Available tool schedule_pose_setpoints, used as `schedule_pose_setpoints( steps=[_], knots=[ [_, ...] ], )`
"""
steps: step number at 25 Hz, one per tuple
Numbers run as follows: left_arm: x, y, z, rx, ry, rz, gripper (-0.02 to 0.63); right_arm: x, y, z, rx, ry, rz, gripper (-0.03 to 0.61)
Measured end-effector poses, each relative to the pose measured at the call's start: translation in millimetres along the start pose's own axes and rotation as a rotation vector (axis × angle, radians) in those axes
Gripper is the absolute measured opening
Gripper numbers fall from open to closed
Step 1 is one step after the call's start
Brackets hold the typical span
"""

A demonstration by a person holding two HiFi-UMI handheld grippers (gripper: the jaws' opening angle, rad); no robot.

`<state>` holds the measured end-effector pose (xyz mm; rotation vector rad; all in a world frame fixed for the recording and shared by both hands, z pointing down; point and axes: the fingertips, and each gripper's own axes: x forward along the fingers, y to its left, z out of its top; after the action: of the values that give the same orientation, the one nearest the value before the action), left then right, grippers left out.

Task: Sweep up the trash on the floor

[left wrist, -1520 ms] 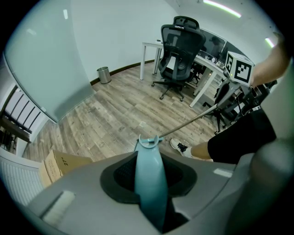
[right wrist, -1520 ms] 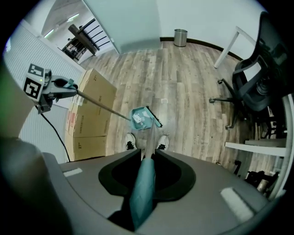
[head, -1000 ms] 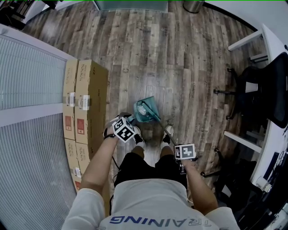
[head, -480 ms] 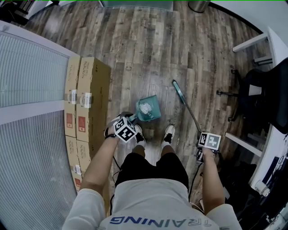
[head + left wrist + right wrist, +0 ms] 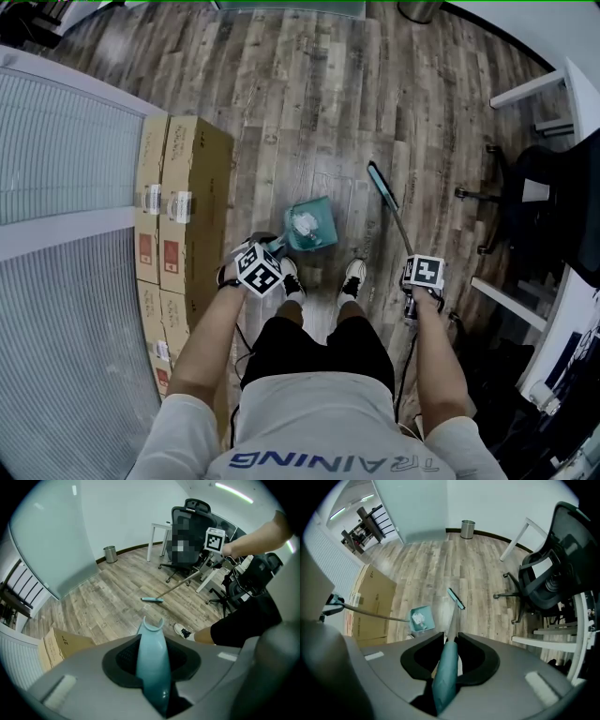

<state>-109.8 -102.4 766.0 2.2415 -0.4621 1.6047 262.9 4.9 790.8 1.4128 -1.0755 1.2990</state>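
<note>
Head view: the left tongs (image 5: 262,267) hold the dustpan (image 5: 309,228) by its long handle. The pan sits on the wooden floor (image 5: 300,103) just ahead of the person's shoes (image 5: 351,278), with the crumpled white trash (image 5: 302,223) inside it. The right tongs (image 5: 419,279) hold the broom (image 5: 380,185), whose head is down at the floor, right of the dustpan and apart from it. Cardboard boxes (image 5: 183,202) line the left side.

Left gripper view: the tongs are clamped on the pale blue dustpan handle (image 5: 152,663). A metal bin (image 5: 110,554) stands by the far wall.

Right gripper view: the tongs are clamped on the teal broom grip (image 5: 446,672). The shaft runs down to the broom head, and the dustpan lies to its left. An office chair (image 5: 553,569) stands at the right.
</note>
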Motion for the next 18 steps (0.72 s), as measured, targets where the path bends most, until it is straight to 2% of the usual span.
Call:
schedule_pose_setpoints(
  steps=[9,18],
  knots=[
    [0.5,-0.2,0.5,-0.001,-0.002,-0.01,0.097,-9.2,17.2,-32.3,-0.06,0.035,0.032,0.11],
    [0.9,-1.3,-0.5,0.001,-0.005,-0.012,0.097,-23.4,75.8,-89.7,-0.093,0.111,0.133,0.11]
  ],
)
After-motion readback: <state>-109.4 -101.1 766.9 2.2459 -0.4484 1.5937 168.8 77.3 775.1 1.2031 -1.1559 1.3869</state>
